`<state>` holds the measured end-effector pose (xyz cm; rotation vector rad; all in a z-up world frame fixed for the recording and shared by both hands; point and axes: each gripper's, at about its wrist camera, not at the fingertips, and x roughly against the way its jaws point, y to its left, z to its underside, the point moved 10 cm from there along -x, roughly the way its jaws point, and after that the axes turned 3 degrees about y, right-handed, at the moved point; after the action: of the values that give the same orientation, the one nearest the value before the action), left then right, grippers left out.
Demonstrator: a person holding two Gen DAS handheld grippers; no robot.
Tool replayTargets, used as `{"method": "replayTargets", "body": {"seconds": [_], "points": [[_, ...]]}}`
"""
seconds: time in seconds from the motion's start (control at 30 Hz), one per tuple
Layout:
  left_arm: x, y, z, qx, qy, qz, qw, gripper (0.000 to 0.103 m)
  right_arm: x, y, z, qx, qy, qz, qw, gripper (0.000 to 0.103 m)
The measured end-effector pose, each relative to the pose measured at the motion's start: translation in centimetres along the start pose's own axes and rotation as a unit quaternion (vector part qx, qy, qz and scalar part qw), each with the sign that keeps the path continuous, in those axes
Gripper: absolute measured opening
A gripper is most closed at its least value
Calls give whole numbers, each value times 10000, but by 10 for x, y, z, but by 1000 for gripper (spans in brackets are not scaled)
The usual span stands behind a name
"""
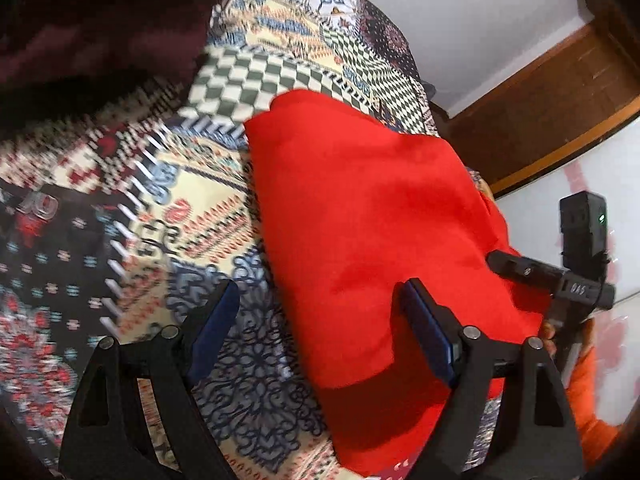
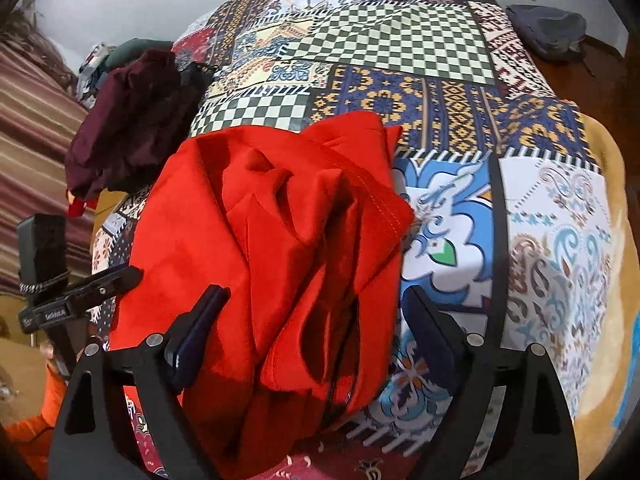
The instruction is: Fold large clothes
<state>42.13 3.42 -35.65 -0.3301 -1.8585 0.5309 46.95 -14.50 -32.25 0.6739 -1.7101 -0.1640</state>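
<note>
A: Where's the red garment (image 2: 260,240)?

B: Bunched on the patchwork bedspread (image 2: 440,104). Between the right gripper (image 2: 314,316)'s jaws lies its creased near part; those jaws stand wide, pads clear of the cloth, holding nothing.

A: And the left gripper (image 1: 320,312)?

B: Also wide and empty. The garment's edge runs between its jaws, its right pad over the red, its left over bare bedspread.

A: Best approach?

B: I'd catch one layer at the edge on each side, not the whole bunch, then draw it flat. Both grippers tilt steeply downward.

A: The maroon clothes (image 2: 128,120)?

B: Beyond the left jaw, apart.
</note>
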Motion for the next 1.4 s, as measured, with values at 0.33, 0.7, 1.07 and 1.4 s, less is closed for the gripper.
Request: {"method": "replayTargets", "body": {"seconds": [0.33,0.7,1.07,1.4], "points": [[-31,-17,-7,116,103,448,9989,87,-23,-1,-11,-411,170,-586,9973,93],[-18,-27,-3,117,-17,647,9978,59,-8,16,-8,-618,59,-907,9939,47],[56,-52,-8,-369,-560,795,9946,29,59,111,-16,493,-685,-633,9944,34],[185,-55,-75,-931,-1611,377,9818,25,99,184,-69,692,-1504,-783,9831,34]]}}
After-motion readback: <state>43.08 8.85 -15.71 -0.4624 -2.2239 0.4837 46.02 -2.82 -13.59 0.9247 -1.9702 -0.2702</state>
